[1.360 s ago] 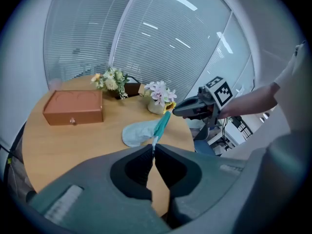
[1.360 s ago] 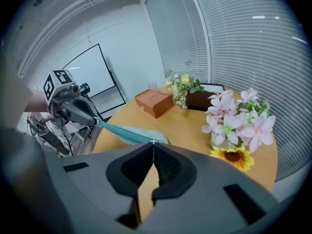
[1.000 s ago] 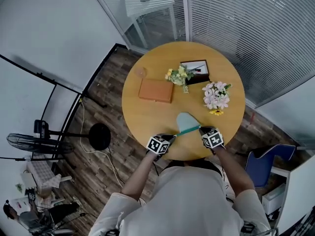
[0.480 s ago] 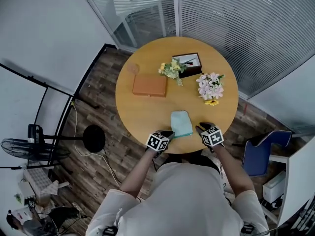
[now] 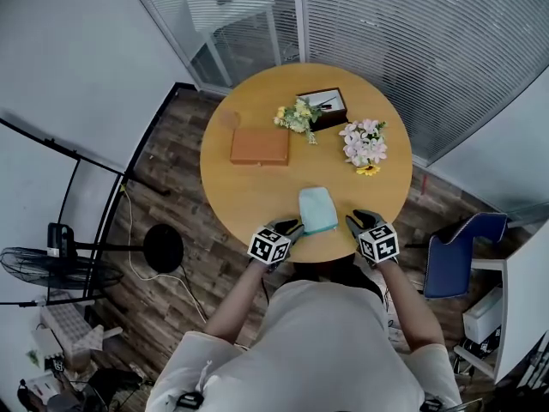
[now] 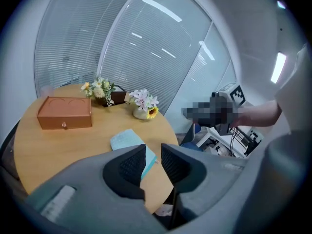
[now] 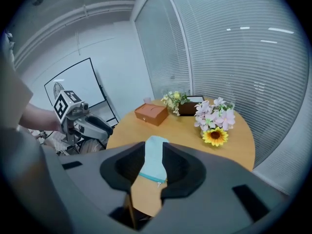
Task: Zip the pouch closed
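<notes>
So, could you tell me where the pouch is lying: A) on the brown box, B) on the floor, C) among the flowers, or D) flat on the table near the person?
D: the pouch lies flat on the table at its near edge, apart from the brown box.

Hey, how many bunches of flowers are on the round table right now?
2. A yellow-and-white bunch is beside the dark box at the far side. A pink bunch with a sunflower is to its right. None seem hidden.

Matt cloth pouch (image 5: 317, 209) on smooth wooden table (image 5: 249, 197); leathery orange box (image 5: 259, 146).
</notes>
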`<control>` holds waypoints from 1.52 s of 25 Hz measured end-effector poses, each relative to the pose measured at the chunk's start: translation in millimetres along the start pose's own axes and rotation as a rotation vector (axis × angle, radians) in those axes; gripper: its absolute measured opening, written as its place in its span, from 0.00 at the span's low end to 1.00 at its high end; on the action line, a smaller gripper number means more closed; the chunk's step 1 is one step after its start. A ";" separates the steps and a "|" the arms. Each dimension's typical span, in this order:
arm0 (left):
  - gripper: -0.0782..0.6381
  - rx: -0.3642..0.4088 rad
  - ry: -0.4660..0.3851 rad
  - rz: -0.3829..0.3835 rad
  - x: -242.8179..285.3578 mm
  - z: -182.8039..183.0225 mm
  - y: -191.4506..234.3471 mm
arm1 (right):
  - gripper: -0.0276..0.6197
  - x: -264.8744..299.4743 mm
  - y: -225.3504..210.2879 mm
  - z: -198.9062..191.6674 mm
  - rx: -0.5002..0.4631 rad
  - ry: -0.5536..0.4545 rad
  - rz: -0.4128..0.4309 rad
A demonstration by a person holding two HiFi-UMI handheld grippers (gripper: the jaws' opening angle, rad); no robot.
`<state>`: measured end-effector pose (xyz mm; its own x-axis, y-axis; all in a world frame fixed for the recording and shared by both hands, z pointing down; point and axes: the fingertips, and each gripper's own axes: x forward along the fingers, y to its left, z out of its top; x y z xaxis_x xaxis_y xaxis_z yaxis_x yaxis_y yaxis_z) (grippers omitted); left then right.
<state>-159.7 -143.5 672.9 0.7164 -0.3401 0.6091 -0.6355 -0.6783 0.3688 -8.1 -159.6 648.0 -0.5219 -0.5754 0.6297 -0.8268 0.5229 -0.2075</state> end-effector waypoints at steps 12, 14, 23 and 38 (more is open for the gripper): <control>0.25 0.019 -0.258 0.169 -77.4 69.9 -49.1 | 0.19 -74.9 11.2 49.9 -0.109 -0.145 0.014; 0.25 -0.007 -0.286 0.191 -84.4 72.8 -61.8 | 0.19 -91.4 15.0 56.3 -0.137 -0.170 0.040; 0.23 -0.091 -0.390 0.300 -111.4 62.3 -141.0 | 0.16 -175.1 19.1 51.6 -0.227 -0.235 0.135; 0.15 -0.111 -0.488 0.479 -159.1 21.7 -250.5 | 0.06 -249.8 48.5 13.8 -0.266 -0.312 0.259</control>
<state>-108.3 66.4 468.3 0.3803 -0.8572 0.3472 -0.9213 -0.3182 0.2234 79.2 0.8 470.3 -0.7754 -0.5445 0.3197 -0.5998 0.7934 -0.1035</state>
